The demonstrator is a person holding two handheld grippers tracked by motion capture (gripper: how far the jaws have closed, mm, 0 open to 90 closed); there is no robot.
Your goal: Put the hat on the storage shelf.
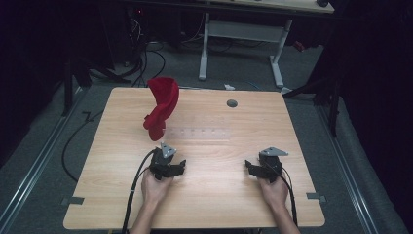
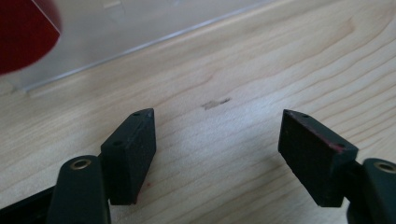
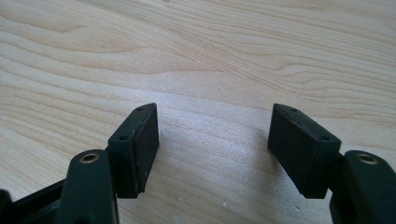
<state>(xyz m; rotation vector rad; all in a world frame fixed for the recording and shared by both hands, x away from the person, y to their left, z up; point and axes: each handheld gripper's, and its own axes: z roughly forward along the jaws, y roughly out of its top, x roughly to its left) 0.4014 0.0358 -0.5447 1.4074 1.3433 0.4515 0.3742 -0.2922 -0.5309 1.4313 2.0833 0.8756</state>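
In the left gripper view the red cloth [image 2: 21,32] is blurred and cut off by the top-left corner; the bench's [image 1: 195,214] near edge is cropped.

A light wood-grain rectangular table [image 1: 209,204] carries a crumpled red cloth [image 1: 160,107] standing up near its far left. A clear flat plastic strip [image 1: 202,133] lies at mid-table just right of the cloth, and a round grey grommet [image 1: 232,103] sits near the far edge.
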